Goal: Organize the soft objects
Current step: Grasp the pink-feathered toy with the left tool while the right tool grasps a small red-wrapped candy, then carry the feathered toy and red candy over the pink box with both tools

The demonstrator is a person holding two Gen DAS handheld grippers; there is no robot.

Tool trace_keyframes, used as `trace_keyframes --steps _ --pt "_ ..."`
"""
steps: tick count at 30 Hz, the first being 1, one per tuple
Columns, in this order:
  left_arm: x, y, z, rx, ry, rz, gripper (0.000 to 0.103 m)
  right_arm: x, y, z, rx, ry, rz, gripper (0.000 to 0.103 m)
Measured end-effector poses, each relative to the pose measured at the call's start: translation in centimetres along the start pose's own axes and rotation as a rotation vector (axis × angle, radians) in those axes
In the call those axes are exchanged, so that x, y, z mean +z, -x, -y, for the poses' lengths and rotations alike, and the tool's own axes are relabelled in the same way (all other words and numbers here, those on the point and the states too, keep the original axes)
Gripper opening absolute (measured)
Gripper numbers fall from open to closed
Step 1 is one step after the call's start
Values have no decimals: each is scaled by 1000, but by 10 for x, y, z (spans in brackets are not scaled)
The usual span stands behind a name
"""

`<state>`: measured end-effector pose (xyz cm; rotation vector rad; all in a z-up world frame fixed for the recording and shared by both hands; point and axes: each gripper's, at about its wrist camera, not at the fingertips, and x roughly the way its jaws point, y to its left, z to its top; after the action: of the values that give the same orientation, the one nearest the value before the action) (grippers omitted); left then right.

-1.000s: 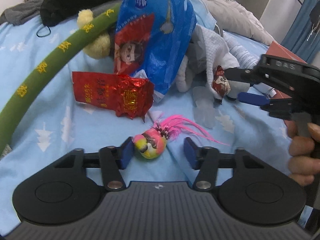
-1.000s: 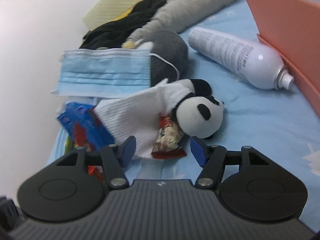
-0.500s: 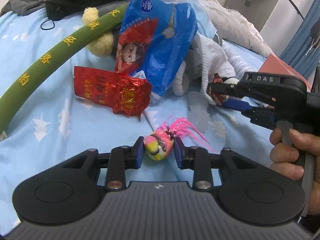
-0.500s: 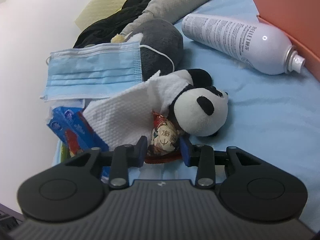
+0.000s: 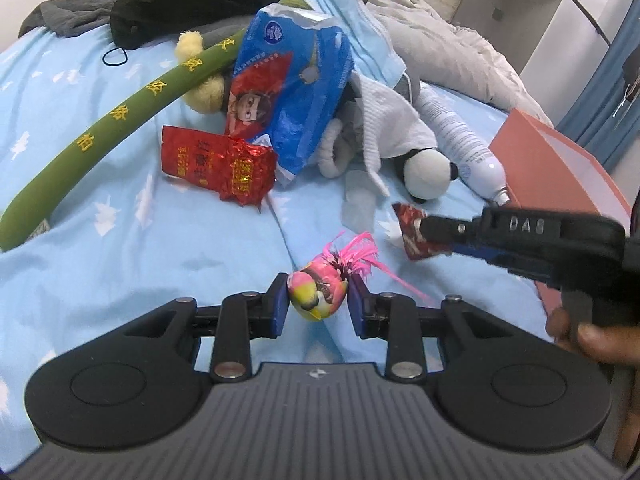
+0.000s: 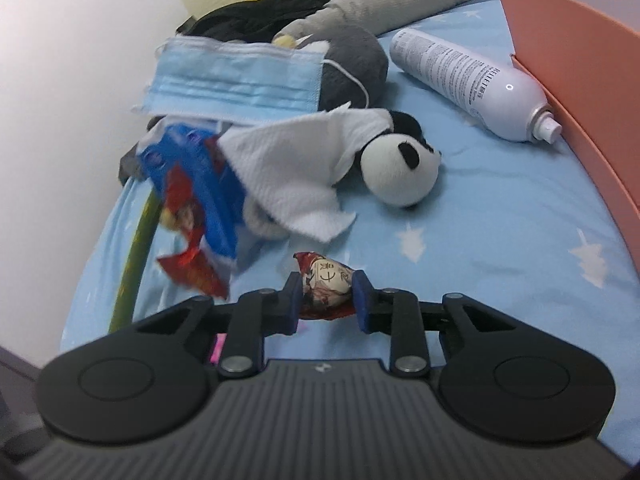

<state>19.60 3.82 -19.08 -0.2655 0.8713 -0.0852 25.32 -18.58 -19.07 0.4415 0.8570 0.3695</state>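
At lower centre of the left wrist view, left gripper point(image 5: 318, 306) clenched on small multicoloured ball with pink feathers point(image 5: 318, 290). Right gripper point(image 6: 327, 298), jaws just closing, grasping crinkled red snack packet point(image 6: 326, 288). Both lifted off blue bedsheet point(image 5: 120, 256). Left unsorted at upper centre: plush panda point(image 6: 400, 172), blue face mask point(image 6: 236, 80), white cloth point(image 6: 304, 164). Orange box point(image 6: 576, 60) at right, apparently the destination.

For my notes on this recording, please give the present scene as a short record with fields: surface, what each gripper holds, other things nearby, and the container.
surface: blue bedsheet with white tree print
left gripper: shut on the colourful feather ball, lifted off the sheet
right gripper: jaws have just been closing, now shut on the small red snack packet
soft things nearby: panda plush, white cloth, blue face mask, green plush stick
other things: blue snack bag, red foil packet, white spray bottle
container: orange box, beside the bottle
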Motion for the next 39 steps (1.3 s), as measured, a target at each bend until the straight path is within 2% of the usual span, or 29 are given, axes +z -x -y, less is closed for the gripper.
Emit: trace_keyframes --steps 8,14,20,29,39 --pt "-17 25 10 34 -3 4 36 -27 39 -12 -35 97 -30 29" --pt "-24 45 20 17 4 12 36 -50 64 -22 -59 160 -65 24" --pt "-23 65 30 -2 10 22 36 -60 87 -27 -84 190 -65 24" --pt "-9 100 50 -16 26 45 36 -48 127 -35 -103 231 -16 24" --pt "27 139 77 -63 6 99 36 -16 190 -52 -133 296 118 24"
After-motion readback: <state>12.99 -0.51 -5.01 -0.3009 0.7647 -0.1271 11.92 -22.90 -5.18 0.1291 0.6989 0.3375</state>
